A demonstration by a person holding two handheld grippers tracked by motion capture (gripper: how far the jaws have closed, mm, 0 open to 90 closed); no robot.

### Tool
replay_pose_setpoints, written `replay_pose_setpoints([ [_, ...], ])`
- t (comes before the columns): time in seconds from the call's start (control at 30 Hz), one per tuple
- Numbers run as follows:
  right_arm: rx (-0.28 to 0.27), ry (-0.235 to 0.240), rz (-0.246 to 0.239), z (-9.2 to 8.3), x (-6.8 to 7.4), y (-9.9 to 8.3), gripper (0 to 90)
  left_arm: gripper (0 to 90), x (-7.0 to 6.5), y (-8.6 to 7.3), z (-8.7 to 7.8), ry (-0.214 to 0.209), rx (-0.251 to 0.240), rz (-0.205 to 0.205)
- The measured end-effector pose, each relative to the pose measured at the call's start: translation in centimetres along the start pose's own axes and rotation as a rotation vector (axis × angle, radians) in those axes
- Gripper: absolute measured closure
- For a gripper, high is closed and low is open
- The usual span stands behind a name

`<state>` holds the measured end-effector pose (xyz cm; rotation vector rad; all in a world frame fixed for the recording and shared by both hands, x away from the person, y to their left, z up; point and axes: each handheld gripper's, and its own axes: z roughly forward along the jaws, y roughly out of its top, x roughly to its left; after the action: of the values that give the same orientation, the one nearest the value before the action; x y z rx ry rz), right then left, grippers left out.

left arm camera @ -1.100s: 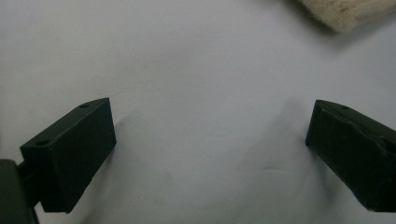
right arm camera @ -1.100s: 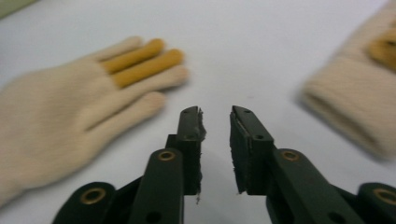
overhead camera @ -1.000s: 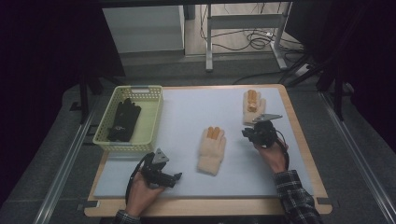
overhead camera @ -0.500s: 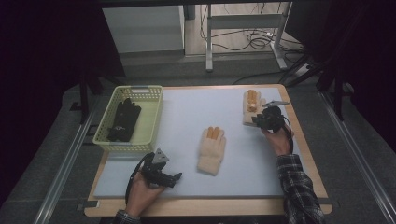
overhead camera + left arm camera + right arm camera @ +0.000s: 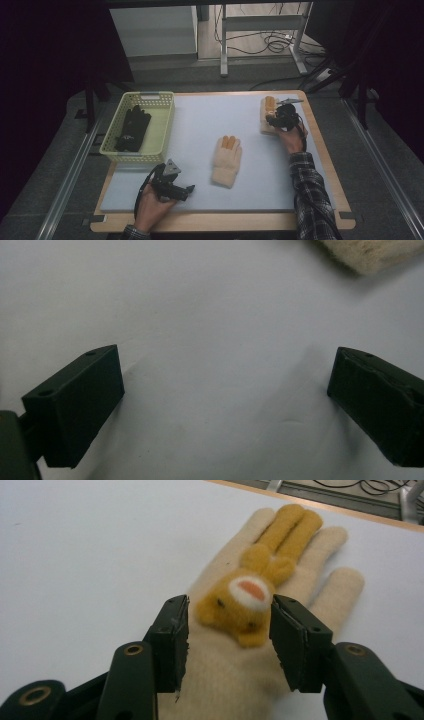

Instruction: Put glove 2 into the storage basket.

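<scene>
A cream glove lies flat in the middle of the white mat. A second cream glove with an orange bear sewn on it lies at the far right. My right gripper hovers low over that glove's cuff. In the right gripper view its jaws have just been opening, and the right gripper stands open with the bear's head between the pads. My left gripper rests near the front left edge. In its own view the left gripper is wide open over bare mat, with a glove corner beyond.
A yellow-green basket at the left holds a pair of black gloves. The mat lies on a wooden board with dark floor and metal rails around it. A table frame and cables lie beyond the far edge.
My right gripper has moved away from the centre to the bear glove at the far right, and its jaws have spread apart. The left hand has stayed put.
</scene>
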<state>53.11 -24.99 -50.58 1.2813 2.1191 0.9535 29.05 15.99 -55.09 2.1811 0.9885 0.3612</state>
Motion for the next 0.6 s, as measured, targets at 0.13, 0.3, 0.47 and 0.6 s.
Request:
replay_pose_setpoints([
  [0.13,0.024,-0.031,-0.002,1.7,0.0,0.3,45.4,1.9,0.0,0.0,0.0,0.000,0.000,0.000],
  [0.3,0.026,-0.042,0.039,2.4,-0.2,-0.2,57.7,1.9,0.0,0.0,0.0,-0.001,0.000,-0.003],
  [0.47,0.023,-0.030,0.043,1.3,-0.2,-0.1,65.2,1.9,0.0,0.0,0.0,-0.001,0.000,-0.003],
  [0.6,-0.002,-0.012,0.055,-0.1,0.0,0.0,65.8,1.9,0.0,0.0,0.0,0.000,0.000,-0.003],
])
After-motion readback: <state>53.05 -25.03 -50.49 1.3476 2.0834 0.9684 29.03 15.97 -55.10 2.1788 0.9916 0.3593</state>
